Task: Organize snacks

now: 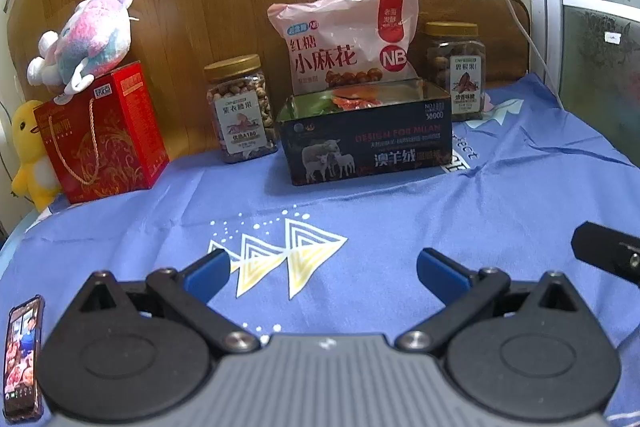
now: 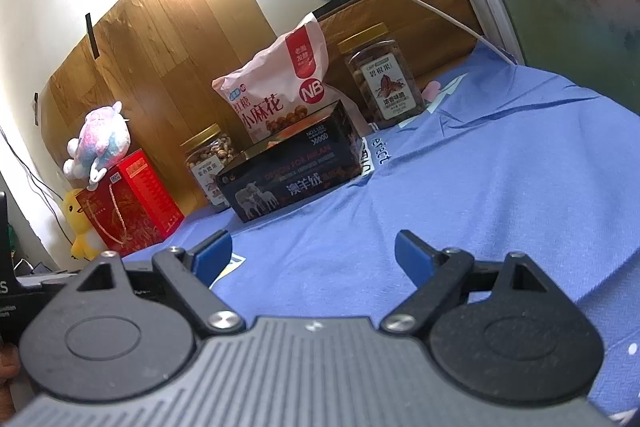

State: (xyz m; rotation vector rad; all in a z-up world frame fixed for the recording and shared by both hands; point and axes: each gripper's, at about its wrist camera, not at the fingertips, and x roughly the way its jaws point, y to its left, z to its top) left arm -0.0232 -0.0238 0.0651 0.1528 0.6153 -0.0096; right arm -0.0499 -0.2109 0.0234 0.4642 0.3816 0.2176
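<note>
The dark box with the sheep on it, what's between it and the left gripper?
Only blue cloth with white-and-yellow triangles lies between the left gripper and the dark box, seen in the left wrist view.

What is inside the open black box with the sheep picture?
Inside the black box, the left wrist view shows something orange-red and a bit of green above the rim. The front wall covers everything lower, so what they are, or how many, cannot be told.

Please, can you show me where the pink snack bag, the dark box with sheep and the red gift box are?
pink snack bag (image 1: 340,39), left wrist view, front panel.
dark box with sheep (image 1: 366,147), left wrist view, front wall.
red gift box (image 2: 134,203), right wrist view, front face.
</note>
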